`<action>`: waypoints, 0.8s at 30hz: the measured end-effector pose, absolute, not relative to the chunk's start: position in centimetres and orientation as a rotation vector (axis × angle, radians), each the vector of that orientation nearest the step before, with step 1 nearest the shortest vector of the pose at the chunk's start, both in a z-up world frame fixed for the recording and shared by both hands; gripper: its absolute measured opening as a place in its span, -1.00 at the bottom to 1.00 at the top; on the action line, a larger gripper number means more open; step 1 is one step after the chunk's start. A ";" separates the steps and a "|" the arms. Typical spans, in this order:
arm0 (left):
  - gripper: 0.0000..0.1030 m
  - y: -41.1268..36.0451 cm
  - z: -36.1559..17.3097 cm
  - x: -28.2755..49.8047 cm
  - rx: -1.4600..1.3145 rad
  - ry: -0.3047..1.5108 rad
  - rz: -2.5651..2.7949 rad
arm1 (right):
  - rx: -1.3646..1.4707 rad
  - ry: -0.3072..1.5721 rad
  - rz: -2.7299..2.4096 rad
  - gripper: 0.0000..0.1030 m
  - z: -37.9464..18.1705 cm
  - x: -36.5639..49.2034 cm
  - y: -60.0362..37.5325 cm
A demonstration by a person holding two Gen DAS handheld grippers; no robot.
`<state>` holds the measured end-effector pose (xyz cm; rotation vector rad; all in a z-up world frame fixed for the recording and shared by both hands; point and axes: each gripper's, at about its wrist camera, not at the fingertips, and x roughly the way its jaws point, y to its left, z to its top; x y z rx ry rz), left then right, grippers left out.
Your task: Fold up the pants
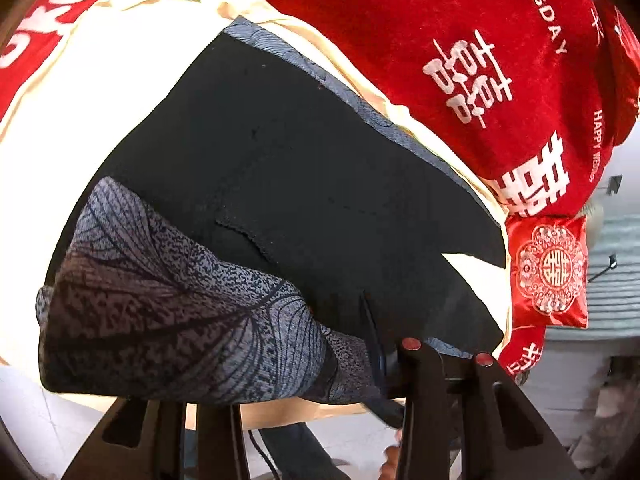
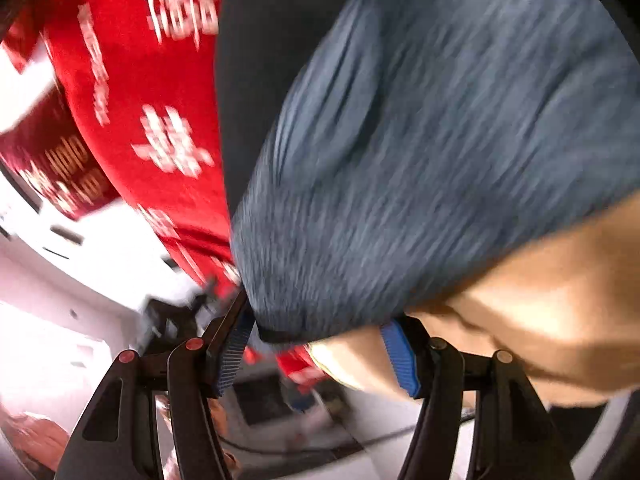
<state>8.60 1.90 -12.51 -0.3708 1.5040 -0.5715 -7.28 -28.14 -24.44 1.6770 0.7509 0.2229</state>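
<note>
— Fingers first: what has each got?

— Left gripper (image 1: 304,364): its fingers stand close together with a gathered fold of the pants (image 1: 280,184) between them, pinched, I judge. Right gripper (image 2: 320,356): blue pads (image 2: 400,360) well apart, grey cloth bunched down between them; the blur hides whether they press on it.

— And the pants themselves?

— Partly spread, dark lining up, on the cream sheet (image 1: 100,120) of the bed, near its front edge, with a red blanket (image 1: 480,60) along the far side.

— Handling?

— Soft, light, limp cloth that sags and slides. Probably best gripped at a hem or the waistband.
</note>
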 end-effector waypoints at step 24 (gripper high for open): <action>-0.23 -3.0 -9.4 17.7 -0.266 1.388 -0.487 | 1.011 1.206 0.203 -0.78 -9.1 10.2 -41.5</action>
